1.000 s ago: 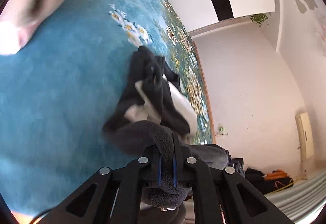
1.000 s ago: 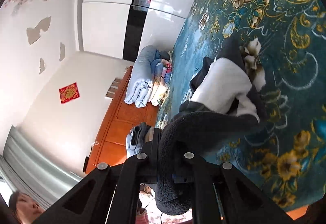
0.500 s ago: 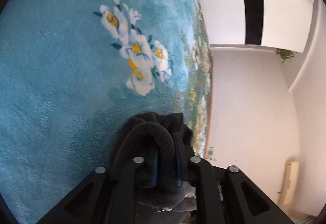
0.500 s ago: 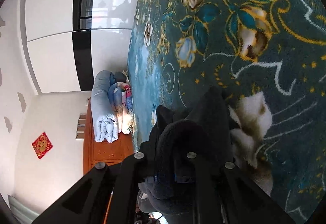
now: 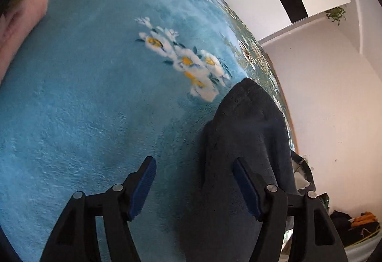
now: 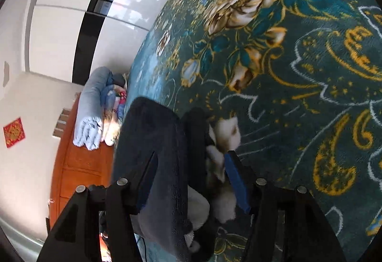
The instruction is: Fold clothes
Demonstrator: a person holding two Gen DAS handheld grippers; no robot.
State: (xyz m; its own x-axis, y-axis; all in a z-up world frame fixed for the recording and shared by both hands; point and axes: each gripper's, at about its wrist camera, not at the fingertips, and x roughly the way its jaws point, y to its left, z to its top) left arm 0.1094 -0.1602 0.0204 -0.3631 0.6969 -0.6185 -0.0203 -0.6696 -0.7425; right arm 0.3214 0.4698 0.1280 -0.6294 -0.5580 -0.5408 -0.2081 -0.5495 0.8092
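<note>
a teal floral blanket (image 5: 95,107) covers the bed, white wardrobe doors (image 6: 59,30) beyond. the dark fleece garment (image 5: 246,142) lies between and under the spread left gripper (image 5: 194,186) and spread right gripper (image 6: 189,177); rolled bedding (image 6: 93,116) sits ahead-left.

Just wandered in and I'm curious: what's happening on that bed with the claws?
A person with a claw in each hand is folding a dark garment on a blue blanket. Both the left claw and the right claw are open, nothing gripped. The garment lies on the blanket in front of them.
</note>
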